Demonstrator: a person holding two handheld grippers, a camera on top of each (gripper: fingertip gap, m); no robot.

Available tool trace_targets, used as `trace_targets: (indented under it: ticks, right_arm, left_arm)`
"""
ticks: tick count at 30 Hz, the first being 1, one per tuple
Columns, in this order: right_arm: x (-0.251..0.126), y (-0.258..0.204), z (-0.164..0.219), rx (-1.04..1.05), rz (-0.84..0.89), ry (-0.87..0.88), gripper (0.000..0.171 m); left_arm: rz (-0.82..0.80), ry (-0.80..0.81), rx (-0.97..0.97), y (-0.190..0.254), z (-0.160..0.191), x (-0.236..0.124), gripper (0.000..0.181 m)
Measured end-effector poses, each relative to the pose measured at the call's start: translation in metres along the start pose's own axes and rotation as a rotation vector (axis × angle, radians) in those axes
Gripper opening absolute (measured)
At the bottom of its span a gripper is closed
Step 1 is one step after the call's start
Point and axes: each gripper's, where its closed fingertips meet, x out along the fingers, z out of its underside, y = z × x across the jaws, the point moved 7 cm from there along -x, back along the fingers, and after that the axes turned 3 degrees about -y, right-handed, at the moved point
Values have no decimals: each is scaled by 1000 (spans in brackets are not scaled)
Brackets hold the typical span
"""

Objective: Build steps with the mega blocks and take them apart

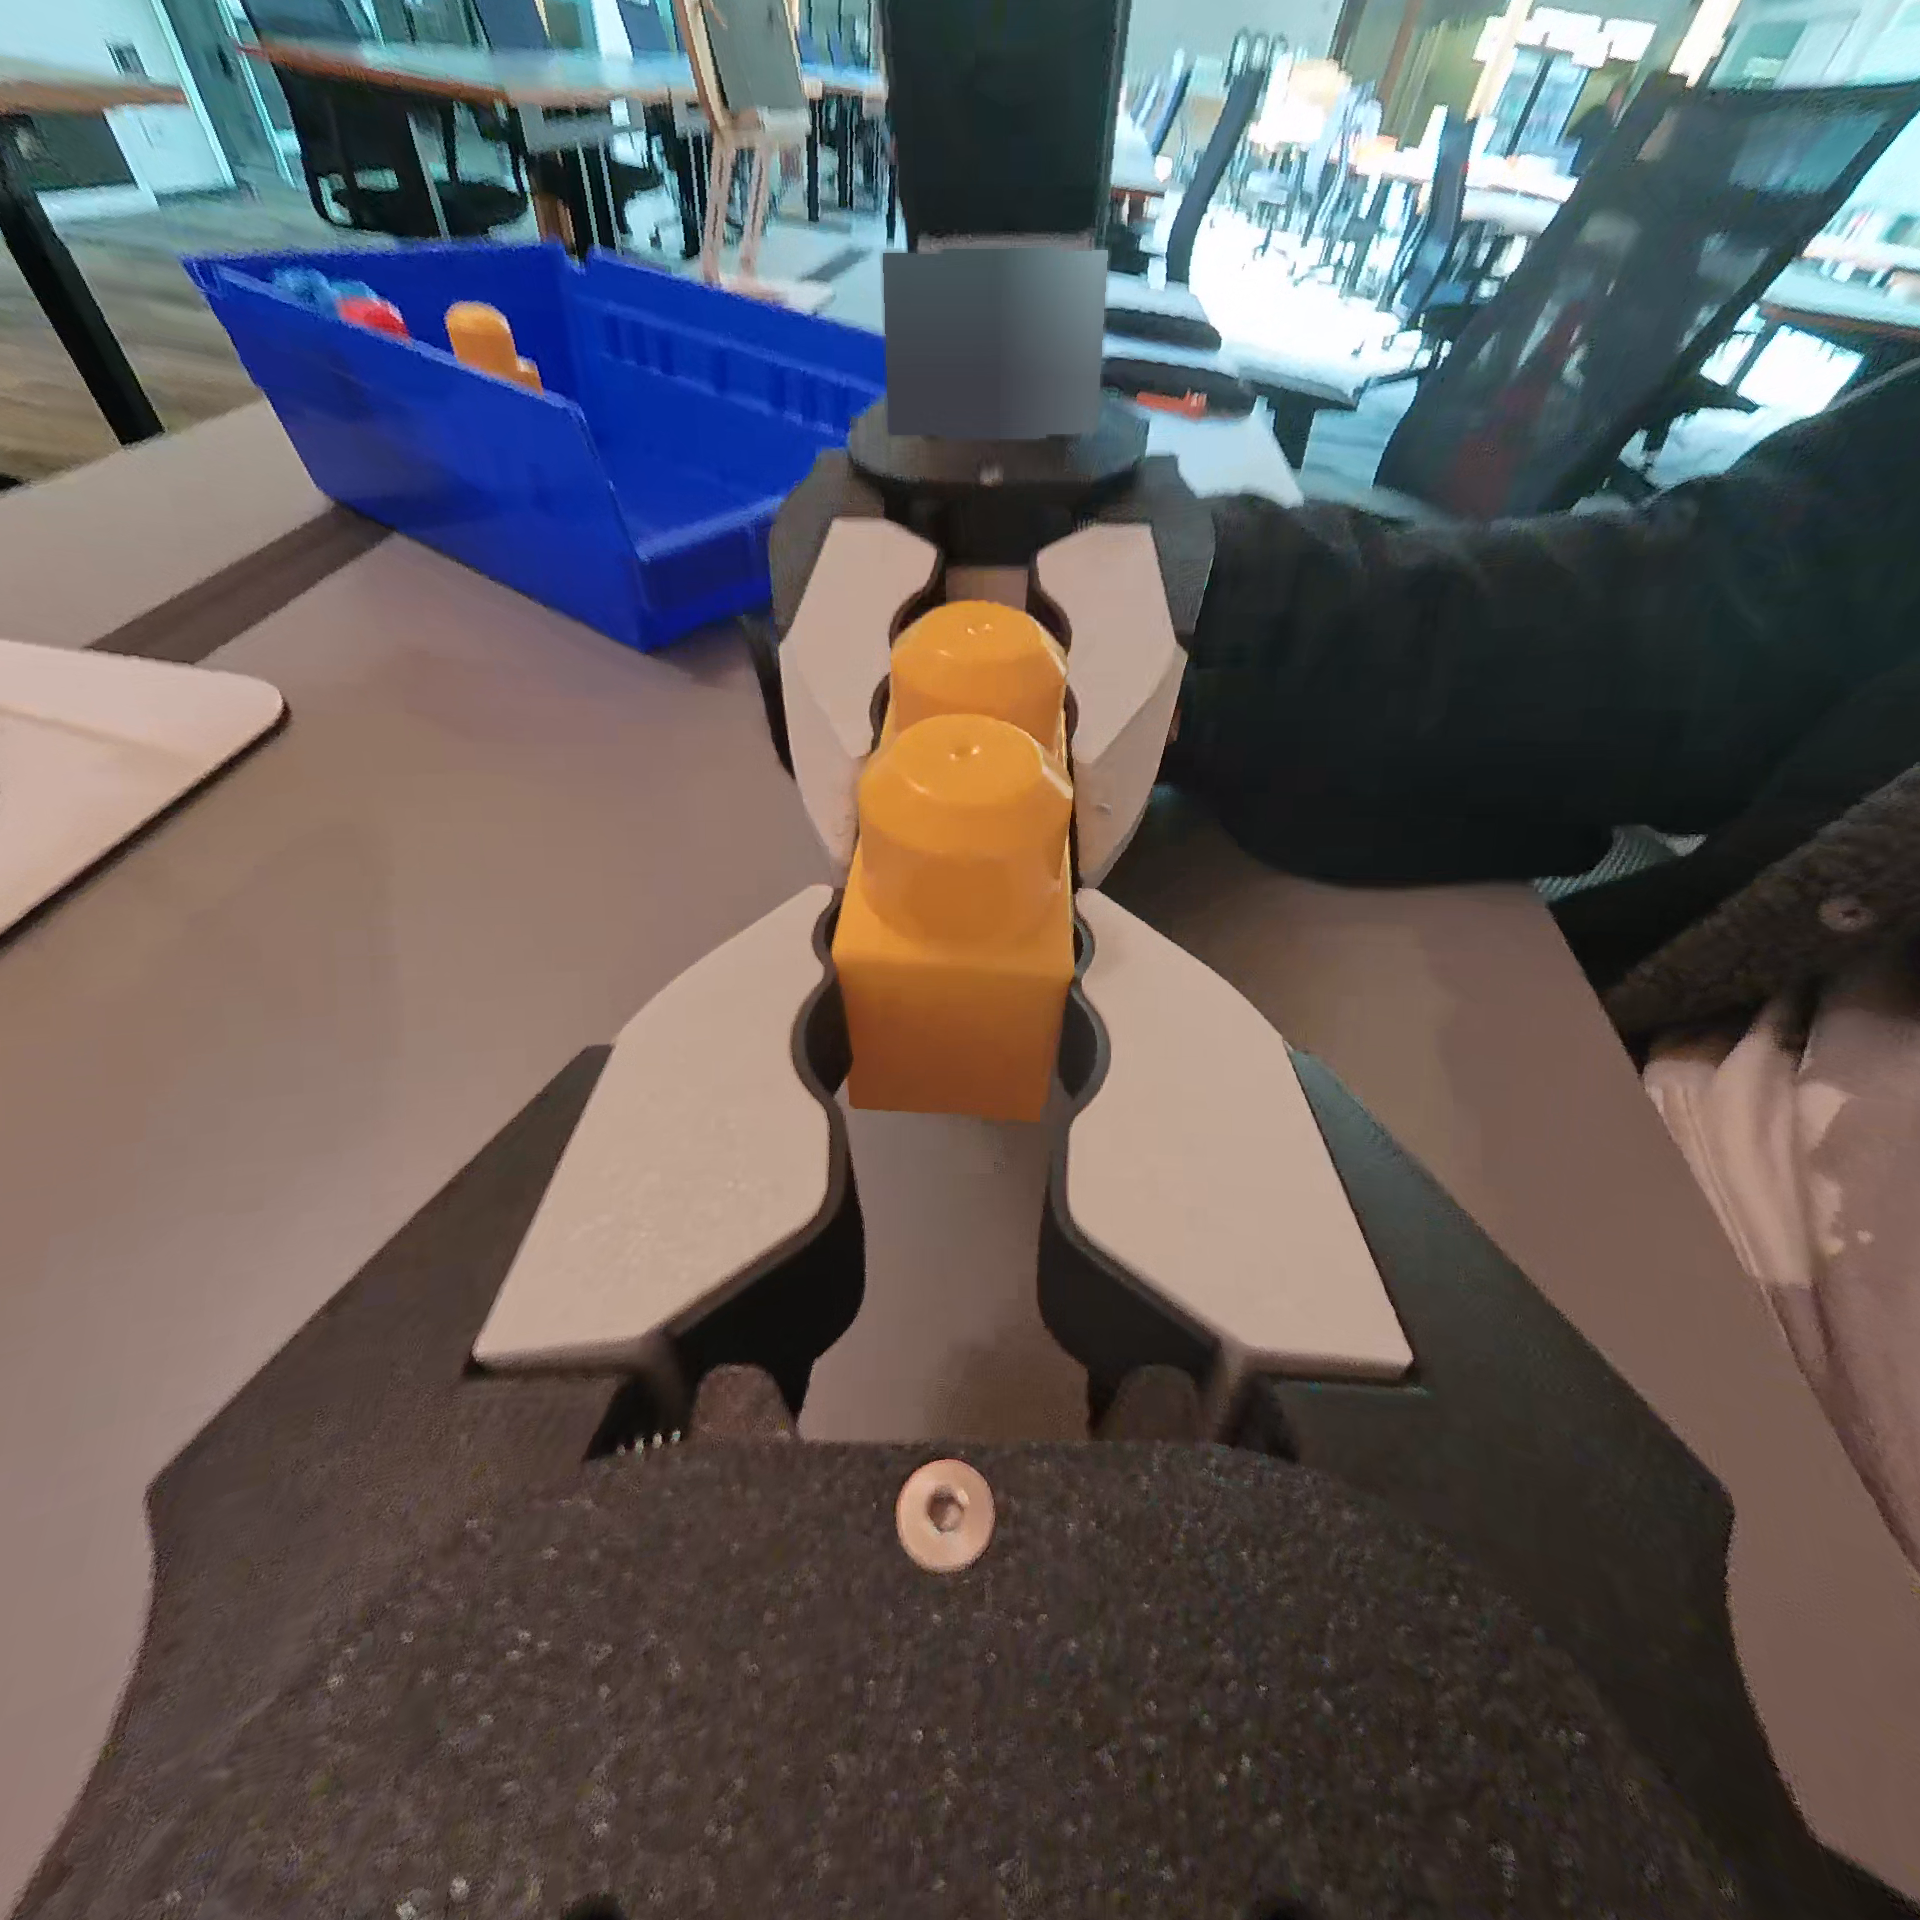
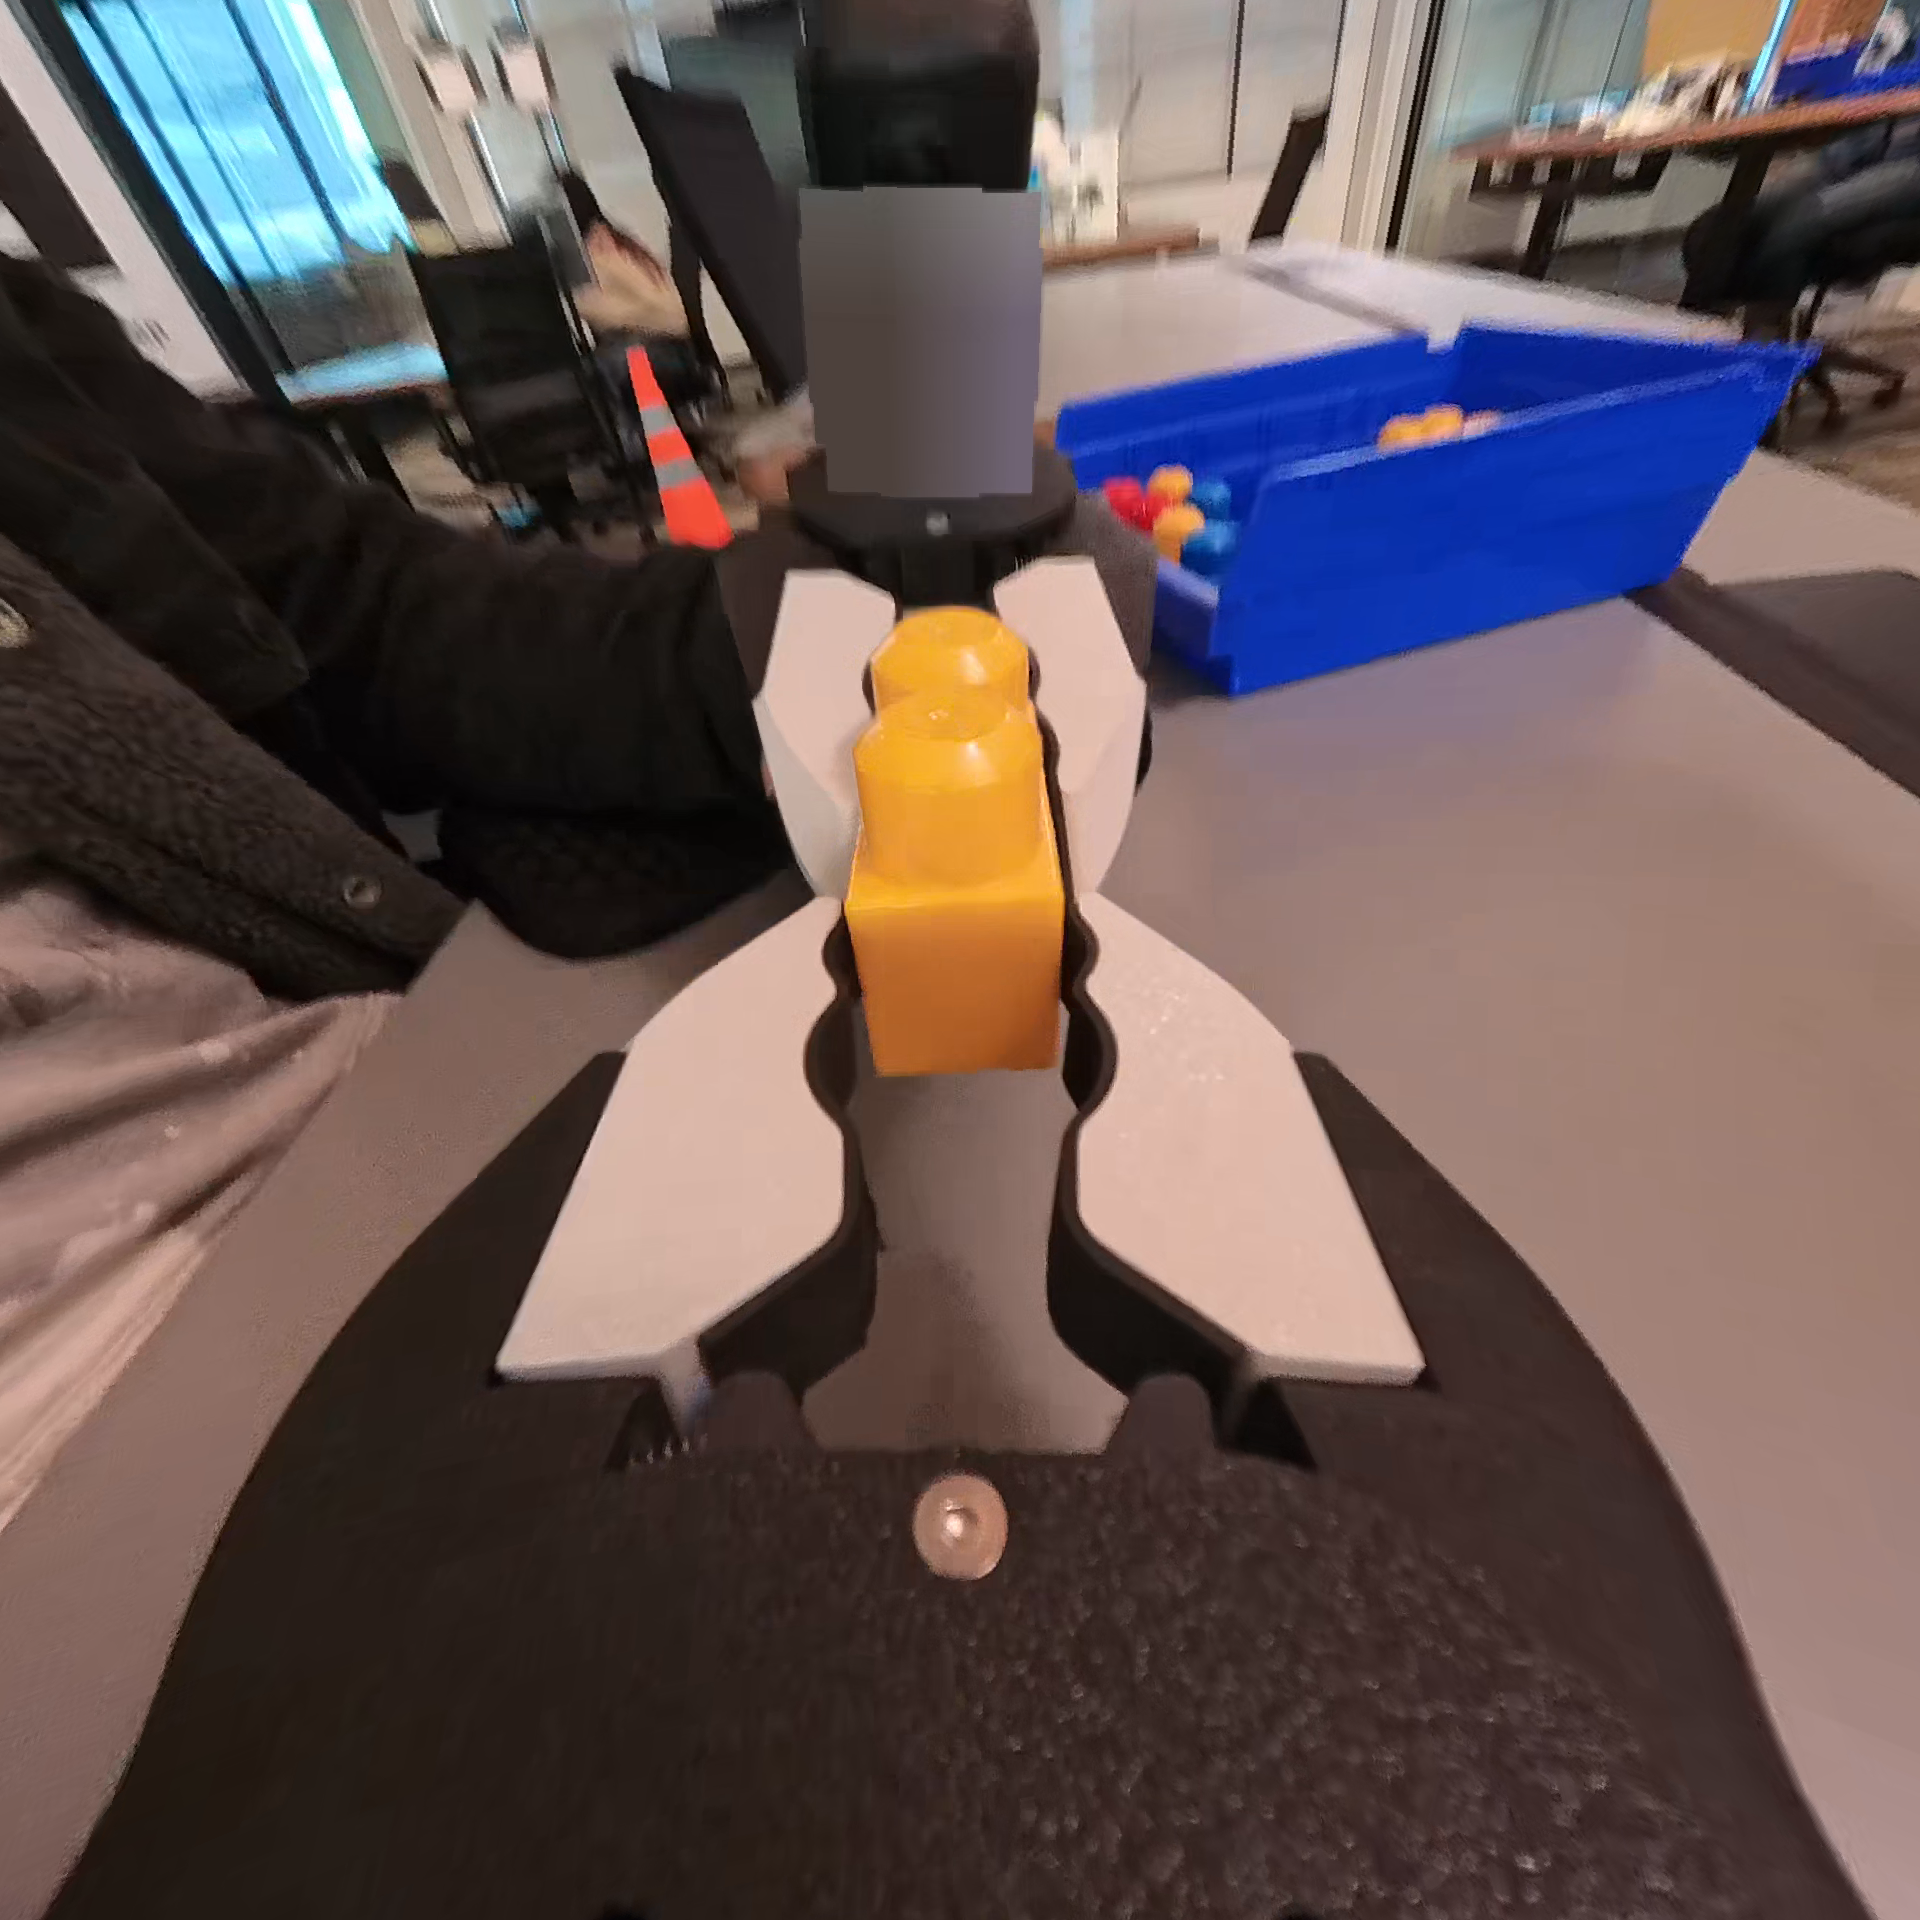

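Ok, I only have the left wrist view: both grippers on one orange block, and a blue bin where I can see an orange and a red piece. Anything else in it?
Observer: Yes. The right wrist view looks into the bin, and blue blocks lie beside the red blocks.
Operator: Anything behind my camera?
Observer: An orange cone stands on the floor beyond the table.
Operator: And the block's far end?
Observer: That end face of the block is plain and flat, and it sits between the fingers of the right gripper.
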Motion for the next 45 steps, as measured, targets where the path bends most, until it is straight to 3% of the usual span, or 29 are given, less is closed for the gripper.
trace_targets:
  ticks: [6, 11, 14, 19, 23, 28, 31, 35, 40, 45]
  right_arm:
    - [-12, 5, 5, -37, 93, -139, 41]
    - [-1, -2, 14, -83, 86, -271, 44]
    - [5, -7, 18, -119, 70, -339, 34]
    - [-3, -7, 14, -124, 90, -375, 34]
    - [-21, 3, 23, -82, 165, -468, 34]
    - [-26, 13, 45, -46, 216, -640, 34]
    - [-24, 14, 45, -50, 214, -644, 34]
    - [-26, 14, 40, -46, 218, -591, 41]
    - [-36, 17, 22, -37, 248, -442, 45]
    - [-38, 25, 22, -14, 293, -392, 45]
  left_arm:
    - [-84, -243, 91, -3, 17, 3, 38]
    - [-62, -283, 104, 2, 23, 14, 38]
    - [-54, -296, 111, 3, 26, 17, 38]
    - [-51, -259, 135, 3, 24, 15, 38]
    - [-135, -206, 125, -9, 16, 0, 50]
    - [-267, -83, 93, -24, -3, -26, 46]
    - [-374, -29, 114, -29, -25, -58, 43]
    - [-565, -38, 125, -42, -55, -134, 35]
    - [-694, -434, 90, -69, -51, -228, 36]
    - [-696, -938, -143, -109, 0, -296, 37]
